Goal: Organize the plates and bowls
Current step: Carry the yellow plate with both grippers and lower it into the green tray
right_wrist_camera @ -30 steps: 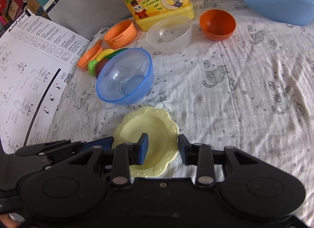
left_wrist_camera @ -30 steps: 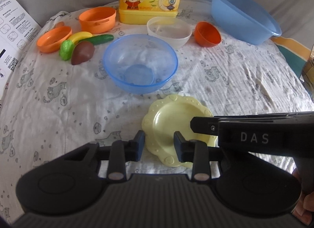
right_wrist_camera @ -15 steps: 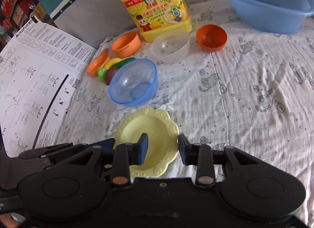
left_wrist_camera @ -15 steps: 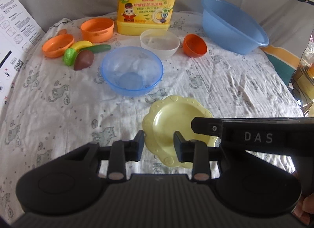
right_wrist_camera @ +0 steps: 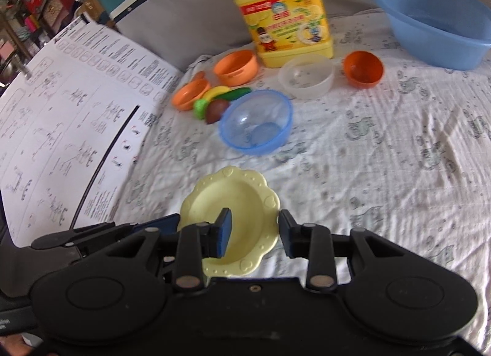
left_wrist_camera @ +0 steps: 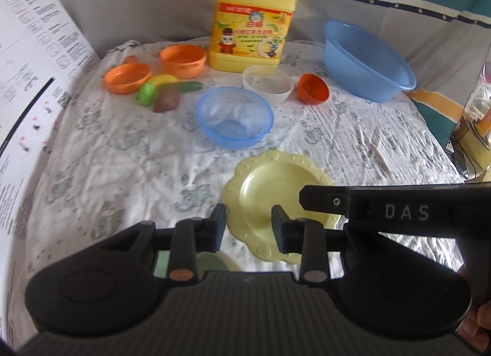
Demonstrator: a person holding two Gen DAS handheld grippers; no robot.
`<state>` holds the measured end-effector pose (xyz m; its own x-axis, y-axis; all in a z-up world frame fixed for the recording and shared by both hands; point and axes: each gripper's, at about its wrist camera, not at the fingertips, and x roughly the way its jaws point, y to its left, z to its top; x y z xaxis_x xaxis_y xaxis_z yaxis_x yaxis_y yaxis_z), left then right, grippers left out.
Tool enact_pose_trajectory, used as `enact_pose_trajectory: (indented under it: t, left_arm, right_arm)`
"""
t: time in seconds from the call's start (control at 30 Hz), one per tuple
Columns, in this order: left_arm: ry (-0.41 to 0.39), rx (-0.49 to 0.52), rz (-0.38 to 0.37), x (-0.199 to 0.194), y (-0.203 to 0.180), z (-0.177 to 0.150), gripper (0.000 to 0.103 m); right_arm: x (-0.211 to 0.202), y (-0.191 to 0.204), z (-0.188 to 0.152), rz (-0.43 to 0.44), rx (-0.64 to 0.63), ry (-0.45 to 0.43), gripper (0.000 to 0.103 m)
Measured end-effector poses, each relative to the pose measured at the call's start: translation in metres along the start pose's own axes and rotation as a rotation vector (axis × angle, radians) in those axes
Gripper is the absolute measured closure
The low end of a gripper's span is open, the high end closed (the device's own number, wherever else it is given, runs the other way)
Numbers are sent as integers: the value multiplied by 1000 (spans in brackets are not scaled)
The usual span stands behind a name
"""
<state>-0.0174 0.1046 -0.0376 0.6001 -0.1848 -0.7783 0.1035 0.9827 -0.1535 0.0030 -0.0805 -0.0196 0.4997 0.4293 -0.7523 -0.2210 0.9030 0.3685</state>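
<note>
At the far left a large printed instruction sheet (right_wrist_camera: 70,129) leaned against the edge of the bed, out of the working area, and the cat-print cloth (left_wrist_camera: 107,153) spread flat gave the dishes a soft, level surface. On its left side sat an orange toy pan (left_wrist_camera: 127,77) and an orange toy pot (left_wrist_camera: 183,60), with a toy banana (left_wrist_camera: 164,79), a cucumber (left_wrist_camera: 190,86), a green piece and a brown one bunched beside them, probably clutter set aside from the dishes to be sorted. Behind stood a yellow detergent jug (left_wrist_camera: 253,21), upright. Toward the middle the clear blue bowl (left_wrist_camera: 234,116) rested mouth up, just in front of the white translucent bowl (left_wrist_camera: 267,83); the small orange bowl (left_wrist_camera: 313,89) lay tilted beside that, and the big blue basin (left_wrist_camera: 366,60) sat at the far right, a likely place to gather things. The yellow scalloped plate (left_wrist_camera: 270,184) lay flat on the cloth nearest the tools, apart from the bowls. The left gripper (left_wrist_camera: 248,224) hung above its near rim with the jaws at a narrow gap and nothing between them; the right gripper (right_wrist_camera: 254,233) hovered likewise, narrowly parted and empty, its arm crossing the left view over the plate. Both seemed poised over the plate as the nearest candidate, though neither touched it.
</note>
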Motion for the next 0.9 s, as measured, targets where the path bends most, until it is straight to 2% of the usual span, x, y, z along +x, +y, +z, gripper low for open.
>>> enact_pose_trajectory:
  t: [0.3, 0.57, 0.9]
  left_arm:
    - [-3, -58, 42, -31, 44, -26, 72]
    - [28, -92, 63, -44, 73, -56, 72]
    - [75, -116, 61, -41, 90, -78, 71]
  right_arm:
    - [11, 50, -17, 48, -76, 65, 69]
    - [29, 84, -39, 66, -137, 147, 69]
    - [48, 96, -52, 61, -170, 227, 69]
